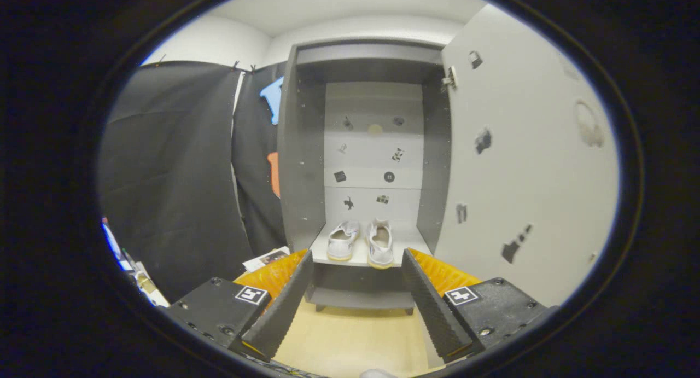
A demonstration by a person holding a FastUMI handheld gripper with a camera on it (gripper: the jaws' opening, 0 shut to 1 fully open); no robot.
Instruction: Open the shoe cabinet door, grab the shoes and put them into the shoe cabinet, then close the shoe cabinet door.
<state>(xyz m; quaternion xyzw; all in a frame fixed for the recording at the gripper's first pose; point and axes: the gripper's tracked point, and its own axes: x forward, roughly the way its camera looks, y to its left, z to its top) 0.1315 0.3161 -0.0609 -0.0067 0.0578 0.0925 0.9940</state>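
Observation:
A tall grey shoe cabinet (299,164) stands straight ahead with its door (525,170) swung open to the right. Two white shoes (361,242) sit side by side on the cabinet's lowest shelf (404,241), heels toward me. My gripper (358,260) is open, with nothing between its fingers. It hovers over the floor a short way back from the cabinet, and the shoes lie beyond the fingertips. Small dark stickers dot the cabinet's back panel and the inside of the door.
Black cloth (175,175) hangs left of the cabinet. Some papers (265,257) lie on the floor by the cabinet's left foot, and more clutter (136,274) sits further left. Pale wooden floor (355,334) stretches between my fingers and the cabinet base.

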